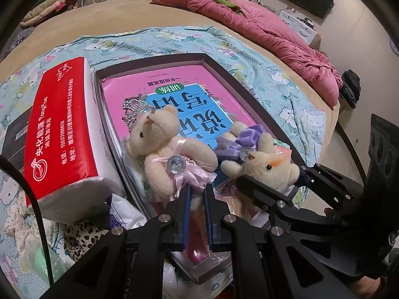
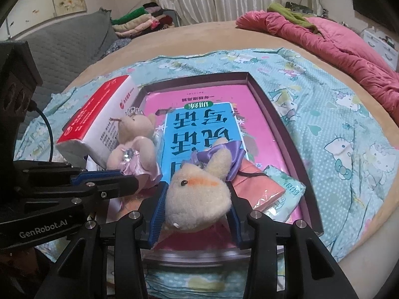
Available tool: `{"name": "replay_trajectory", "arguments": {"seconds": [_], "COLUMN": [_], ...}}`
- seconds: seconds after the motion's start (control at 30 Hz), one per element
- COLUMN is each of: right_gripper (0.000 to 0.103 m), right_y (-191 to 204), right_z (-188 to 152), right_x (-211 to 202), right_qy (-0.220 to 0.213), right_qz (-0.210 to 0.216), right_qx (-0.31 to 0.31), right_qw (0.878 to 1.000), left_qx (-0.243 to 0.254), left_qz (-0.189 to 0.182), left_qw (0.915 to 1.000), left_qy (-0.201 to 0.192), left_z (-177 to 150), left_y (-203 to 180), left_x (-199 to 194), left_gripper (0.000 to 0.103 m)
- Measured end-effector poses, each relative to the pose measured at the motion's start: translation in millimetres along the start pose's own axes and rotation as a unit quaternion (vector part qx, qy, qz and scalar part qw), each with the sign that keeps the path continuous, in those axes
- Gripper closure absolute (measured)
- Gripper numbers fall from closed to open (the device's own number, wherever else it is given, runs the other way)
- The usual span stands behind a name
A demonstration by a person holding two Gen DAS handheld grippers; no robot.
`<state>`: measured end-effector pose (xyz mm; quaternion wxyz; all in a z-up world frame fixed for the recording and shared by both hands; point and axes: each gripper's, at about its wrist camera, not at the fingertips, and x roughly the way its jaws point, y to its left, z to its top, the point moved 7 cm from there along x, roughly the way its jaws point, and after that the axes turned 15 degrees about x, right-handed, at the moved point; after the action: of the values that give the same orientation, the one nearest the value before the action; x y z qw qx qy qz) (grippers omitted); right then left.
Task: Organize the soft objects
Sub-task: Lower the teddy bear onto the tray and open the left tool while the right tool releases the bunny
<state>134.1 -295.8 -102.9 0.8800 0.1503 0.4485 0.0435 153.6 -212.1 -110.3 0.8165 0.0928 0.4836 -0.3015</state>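
A cream bear in a pink dress and silver crown [image 1: 172, 154] [image 2: 134, 147] lies at the left inside a shallow dark box [image 1: 239, 84] [image 2: 271, 114], on a pink book [image 1: 174, 84]. My left gripper [image 1: 197, 194] [image 2: 134, 180] is shut on the bear's skirt and foot. To its right is a cream rabbit with a purple bow [image 1: 269, 167] [image 2: 197, 194]. My right gripper [image 2: 197, 189] [image 1: 271, 177] is shut on the rabbit's head, with a blue pad pressed on each side. The rabbit's body trails over the book.
A red-and-white tissue pack [image 1: 62, 124] [image 2: 99, 114] leans against the box's left wall. Small tissue packets [image 2: 281, 194] lie in the box's right corner. The box sits on a teal cartoon sheet [image 2: 336, 124]; a pink quilt [image 2: 336, 42] and folded clothes [image 2: 142, 22] lie farther back.
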Motion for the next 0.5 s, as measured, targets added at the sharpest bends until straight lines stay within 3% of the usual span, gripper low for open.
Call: {"name": "replay_trajectory", "arguments": {"seconds": [0.33,0.5], "right_gripper": [0.057,0.048], "right_y": [0.2,-1.7], "right_z": [-0.9,3.2], "right_x": [1.1,-5.1], "right_qy": [0.002,-0.012], "right_qz": [0.003,0.008], "right_qx": [0.0,0.01], "right_qw": [1.0,1.0], "left_qx": [-0.004,-0.011], "left_qz": [-0.003,-0.009], "left_qw": [1.0,0.9999], "left_qy": [0.0,0.0], "left_z": [0.2,-0.9], "left_y": [1.2,2.0], "left_x": [0.4,0.8], "left_gripper": [0.092,0.091]}}
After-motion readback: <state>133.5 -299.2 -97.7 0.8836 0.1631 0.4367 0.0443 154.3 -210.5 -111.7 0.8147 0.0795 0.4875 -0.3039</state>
